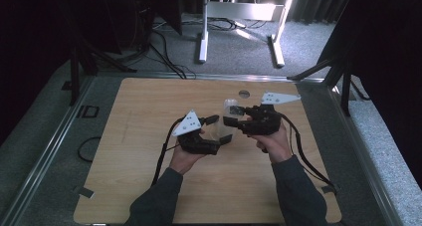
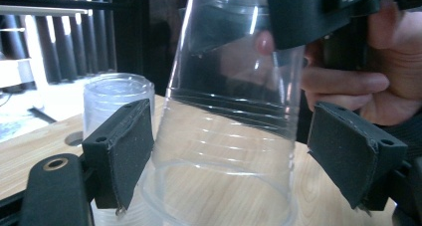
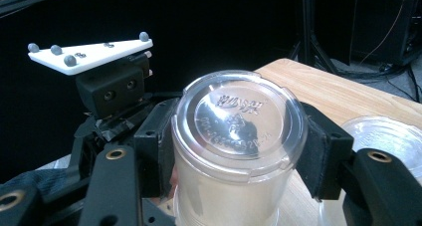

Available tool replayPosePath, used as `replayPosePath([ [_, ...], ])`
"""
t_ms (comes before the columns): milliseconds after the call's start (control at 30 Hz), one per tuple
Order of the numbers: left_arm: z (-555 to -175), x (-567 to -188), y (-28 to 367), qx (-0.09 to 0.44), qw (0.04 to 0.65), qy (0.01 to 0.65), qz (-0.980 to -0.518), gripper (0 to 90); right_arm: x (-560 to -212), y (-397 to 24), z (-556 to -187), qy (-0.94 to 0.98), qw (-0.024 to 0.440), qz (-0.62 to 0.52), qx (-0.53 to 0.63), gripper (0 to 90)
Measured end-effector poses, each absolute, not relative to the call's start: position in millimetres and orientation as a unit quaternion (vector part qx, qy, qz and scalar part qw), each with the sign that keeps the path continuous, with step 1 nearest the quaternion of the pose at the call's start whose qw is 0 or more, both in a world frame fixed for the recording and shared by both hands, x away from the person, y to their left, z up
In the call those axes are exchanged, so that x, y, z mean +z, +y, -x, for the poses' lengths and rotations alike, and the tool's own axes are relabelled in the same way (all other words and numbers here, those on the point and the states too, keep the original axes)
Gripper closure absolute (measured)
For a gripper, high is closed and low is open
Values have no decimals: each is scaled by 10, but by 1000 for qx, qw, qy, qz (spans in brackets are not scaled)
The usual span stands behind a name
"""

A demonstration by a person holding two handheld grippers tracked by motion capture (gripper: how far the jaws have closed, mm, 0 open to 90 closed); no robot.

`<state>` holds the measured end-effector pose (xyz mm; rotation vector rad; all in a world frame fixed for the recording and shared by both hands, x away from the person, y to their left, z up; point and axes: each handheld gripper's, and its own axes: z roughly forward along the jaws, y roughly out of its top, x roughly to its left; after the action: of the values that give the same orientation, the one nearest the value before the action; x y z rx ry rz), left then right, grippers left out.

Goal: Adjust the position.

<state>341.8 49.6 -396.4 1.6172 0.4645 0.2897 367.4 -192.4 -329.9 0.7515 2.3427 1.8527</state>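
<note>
I see right gripper (image 3: 234, 151) clamping ribbed clear plastic cup (image 3: 239, 136); left gripper (image 2: 229, 156) jaws wide, flanking it.

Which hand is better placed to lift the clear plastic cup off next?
Right. The right gripper is clamped on the upside-down clear plastic cup near its base, while the left gripper pads stand clear of the cup's sides, jaws open.
</note>
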Motion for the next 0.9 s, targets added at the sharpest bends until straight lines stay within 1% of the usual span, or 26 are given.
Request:
replayPosePath([
  [333,-3407,-3959,488,133,654,204,-717,206,-3304,-1920,-3678,759,26,-243,603,406],
  [567,-3397,-3953,491,140,651,205,-717,266,-3305,-1923,-3683,756,21,-243,607,406],
  [800,-3396,-3964,471,143,649,203,-719,254,-3305,-1923,-3686,756,19,-244,607,407],
  [833,-3398,-3968,459,141,648,203,-721,209,-3310,-1919,-3688,756,17,-244,607,406],
  [900,-3398,-3970,453,142,646,203,-722,206,-3310,-1918,-3688,756,15,-244,608,407],
])
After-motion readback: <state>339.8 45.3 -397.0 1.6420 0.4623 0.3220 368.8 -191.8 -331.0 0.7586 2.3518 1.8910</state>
